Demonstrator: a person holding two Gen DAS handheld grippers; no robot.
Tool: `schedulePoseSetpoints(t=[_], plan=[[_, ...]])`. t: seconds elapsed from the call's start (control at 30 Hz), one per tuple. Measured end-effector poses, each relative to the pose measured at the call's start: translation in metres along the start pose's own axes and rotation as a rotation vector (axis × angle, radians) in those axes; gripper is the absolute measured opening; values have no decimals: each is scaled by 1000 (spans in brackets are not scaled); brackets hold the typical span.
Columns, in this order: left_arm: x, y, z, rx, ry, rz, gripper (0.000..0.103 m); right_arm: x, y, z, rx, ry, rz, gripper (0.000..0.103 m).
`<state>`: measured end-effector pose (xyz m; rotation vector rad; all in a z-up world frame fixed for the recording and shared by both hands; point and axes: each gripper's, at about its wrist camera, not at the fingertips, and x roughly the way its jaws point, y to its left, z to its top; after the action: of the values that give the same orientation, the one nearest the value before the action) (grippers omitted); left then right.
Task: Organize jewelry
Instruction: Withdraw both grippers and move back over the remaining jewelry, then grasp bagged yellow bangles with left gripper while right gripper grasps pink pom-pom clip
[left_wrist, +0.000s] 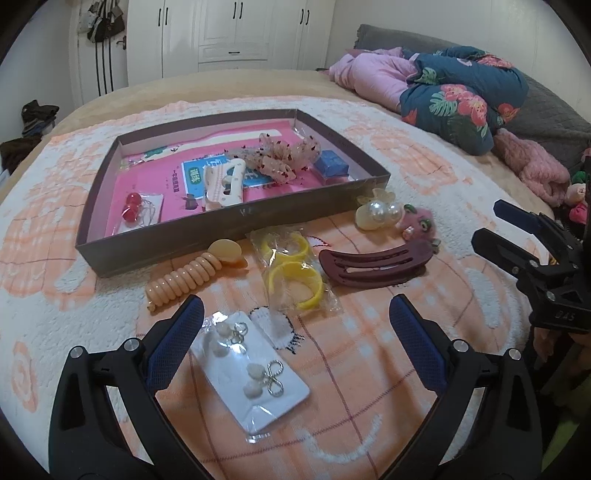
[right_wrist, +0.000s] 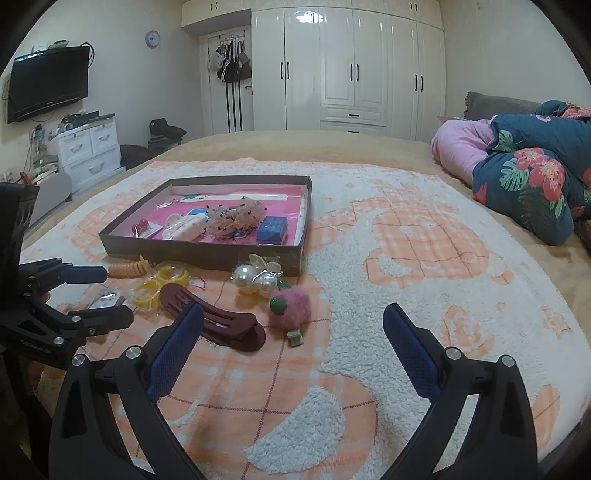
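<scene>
A shallow brown tray (left_wrist: 229, 221) on the bed holds a white hair claw (left_wrist: 225, 184), a pink scrunchie (left_wrist: 284, 155), a blue box (left_wrist: 330, 166) and red bead earrings (left_wrist: 131, 208). In front of it lie a peach coil tie (left_wrist: 188, 277), bagged yellow bangles (left_wrist: 291, 277), a maroon hair clip (left_wrist: 373, 264), a pearl clip (left_wrist: 380, 212) and a pink fuzzy clip (left_wrist: 417, 221). My left gripper (left_wrist: 297, 302) is open, low over a bagged earring card (left_wrist: 255, 373). My right gripper (right_wrist: 293, 310) is open and holds nothing, just right of the maroon hair clip (right_wrist: 221, 325).
A folded floral quilt (left_wrist: 461, 96) and a pink blanket (left_wrist: 369, 74) lie at the bed's far right. The peach-and-white fleece cover (right_wrist: 424, 258) stretches right of the tray. White wardrobes (right_wrist: 351, 66) and a drawer unit (right_wrist: 88, 151) stand beyond the bed.
</scene>
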<state>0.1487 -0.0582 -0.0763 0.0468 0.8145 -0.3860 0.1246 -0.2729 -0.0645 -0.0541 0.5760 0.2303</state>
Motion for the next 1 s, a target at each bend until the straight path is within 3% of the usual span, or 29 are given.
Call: schedulePoseSetpoints(t=[0.27,0.5,0.7,0.87,1.0], plan=[[17,2,4,6,35,-11,85,15,-2,3,3,41,8,95],[25,7,5,-10,50,-22,71,37,-6,6,17,86,25,95],[24,17,4,-44,48,-28,63,62,-9,8,44,163,48,72],[24,19,4,-53,46,-28,63,76,-14,9,76,201,83,57],[26,19,5,-49,49,-28,62,79,-15,9,75,206,94,37]])
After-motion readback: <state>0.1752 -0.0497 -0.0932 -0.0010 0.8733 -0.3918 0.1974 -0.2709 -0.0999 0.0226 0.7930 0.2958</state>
